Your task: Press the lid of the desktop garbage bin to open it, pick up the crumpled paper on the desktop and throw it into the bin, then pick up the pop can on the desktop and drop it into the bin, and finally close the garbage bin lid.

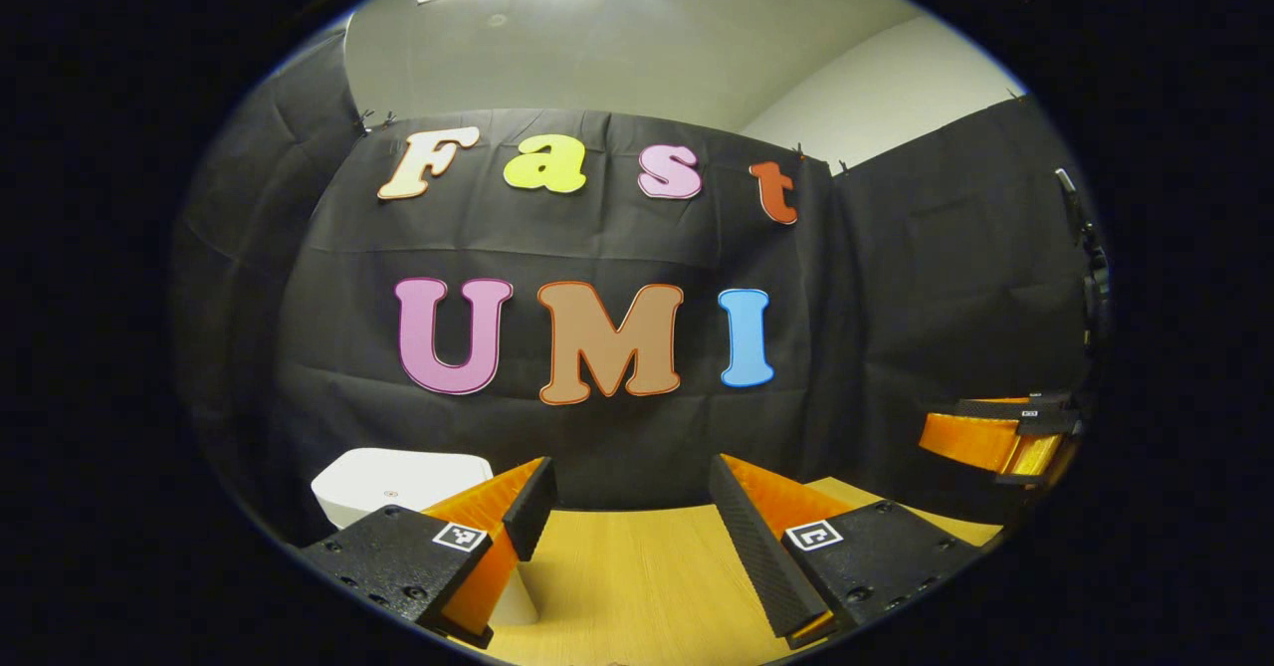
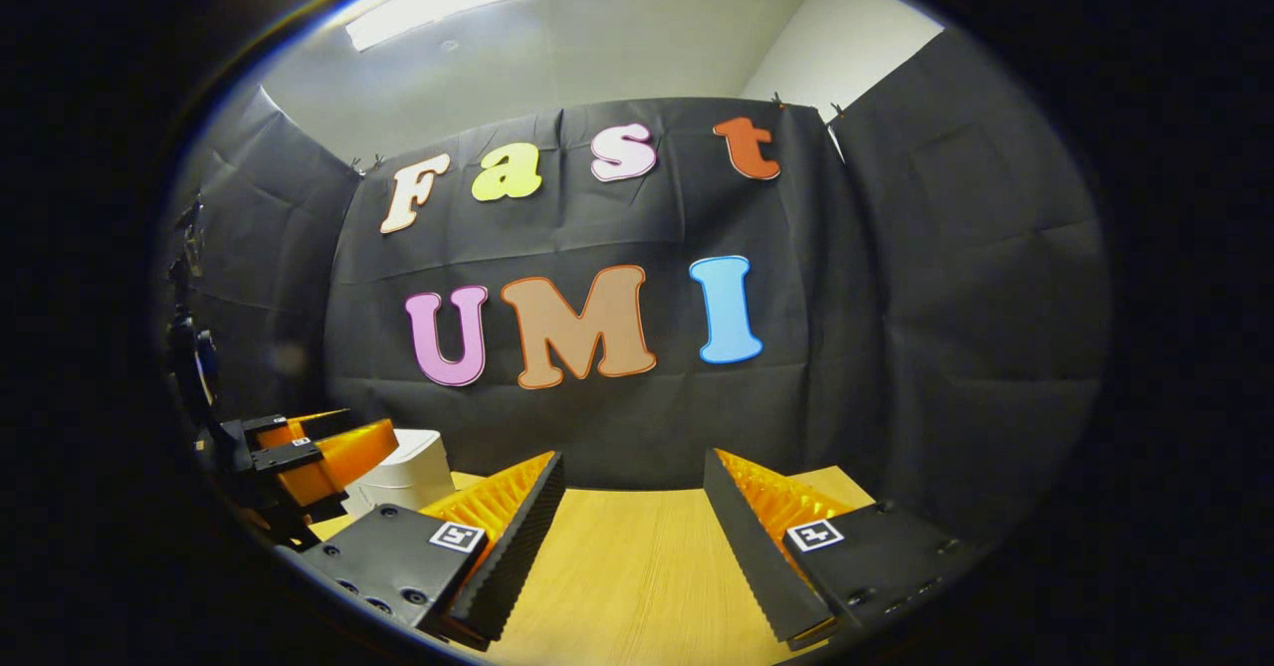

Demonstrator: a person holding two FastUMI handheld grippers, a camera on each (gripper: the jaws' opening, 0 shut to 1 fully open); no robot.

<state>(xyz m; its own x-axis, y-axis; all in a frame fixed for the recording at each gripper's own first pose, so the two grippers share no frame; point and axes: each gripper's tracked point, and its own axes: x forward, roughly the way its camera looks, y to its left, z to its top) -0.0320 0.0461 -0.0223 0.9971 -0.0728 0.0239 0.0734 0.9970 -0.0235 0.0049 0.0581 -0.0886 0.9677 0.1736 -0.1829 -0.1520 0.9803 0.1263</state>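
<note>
I am holding my left tool (image 1: pixel 632 492) above the wooden worktop (image 1: pixel 637 576), its fingers standing wide apart with nothing between them. My right tool (image 2: pixel 634 487) is likewise hanging with its fingers spread apart and gripping nothing. The white garbage bin (image 1: pixel 398 482) is standing upright on the worktop at the far left, just behind my left tool's left finger (image 1: pixel 518 507), lid lying flat and closed. Each tool is carrying square black-and-white marker tags; I cannot read any writing on the bin

I hold my left tool (image 1: pixel 632 492) and right tool (image 2: pixel 634 482) level, side by side, jaws spread wide, gripping nothing.
</note>
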